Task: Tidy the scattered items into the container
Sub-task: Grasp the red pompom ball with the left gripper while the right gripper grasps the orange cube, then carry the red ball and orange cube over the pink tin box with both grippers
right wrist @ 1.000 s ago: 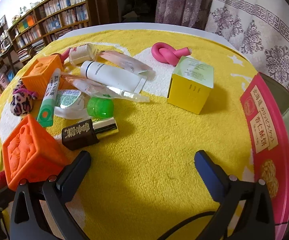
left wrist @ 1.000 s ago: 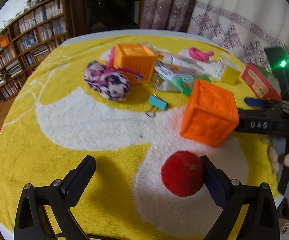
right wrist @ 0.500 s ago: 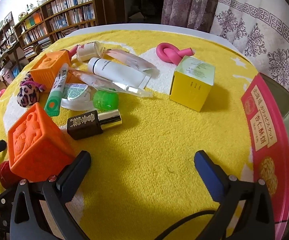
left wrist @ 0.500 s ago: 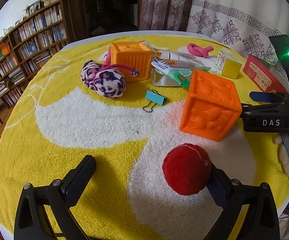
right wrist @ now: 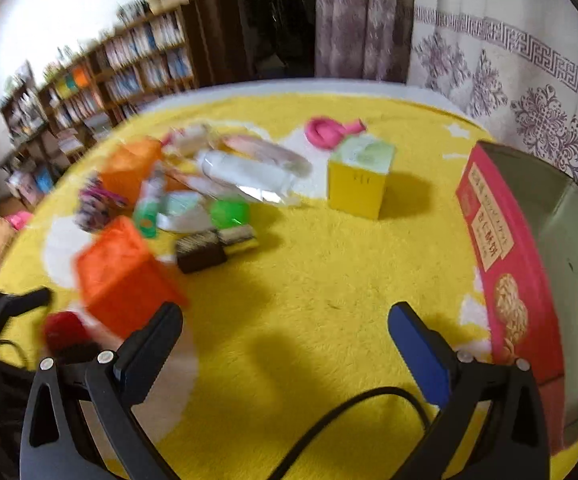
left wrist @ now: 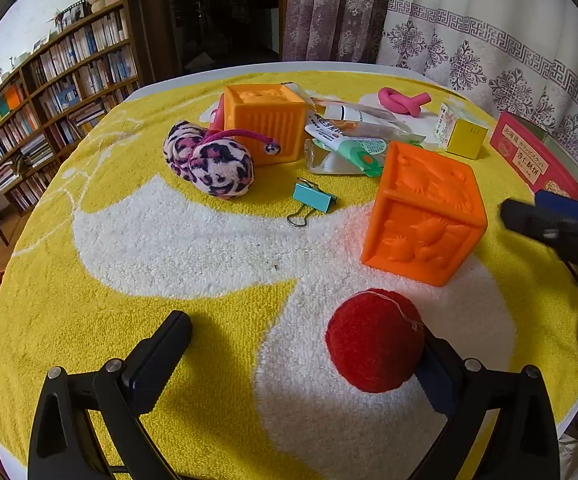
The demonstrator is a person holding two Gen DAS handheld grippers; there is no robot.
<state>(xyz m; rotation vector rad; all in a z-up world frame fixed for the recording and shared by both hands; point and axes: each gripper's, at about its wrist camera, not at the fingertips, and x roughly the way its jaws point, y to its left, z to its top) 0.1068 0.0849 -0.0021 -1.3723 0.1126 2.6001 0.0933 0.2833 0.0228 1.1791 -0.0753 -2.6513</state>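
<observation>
Yellow-and-white towel-like cloth (left wrist: 169, 240) on a table, bookshelves upper left, patterned curtains upper right. Left wrist view: our left gripper (left wrist: 301, 360) has its fingers wide apart, nothing clamped; the red pom-pom ball (left wrist: 375, 340) sits lower right of frame, touching the inside of the right-hand finger, well off the other finger. It is round, so no long axis; the grab hinges on shifting right so it is centred. Near orange cube (left wrist: 425, 212) is just above it, teal binder clip (left wrist: 315, 198) at centre, leopard plush (left wrist: 209, 164) and far orange cube (left wrist: 265, 120) upper centre. Our left is nearest the ball. Right wrist view, blurred: our right gripper (right wrist: 285, 344) has its fingers spread, empty, over bare cloth; the red box container (right wrist: 501, 256) stands open along the right edge, yellow box (right wrist: 359, 180) upper centre, ball lower left. Versus a second ago: the right view has tilted up and turned toward the container, the left framing has drawn closer to the ball, and the right gripper has pulled away from the cube.
</observation>
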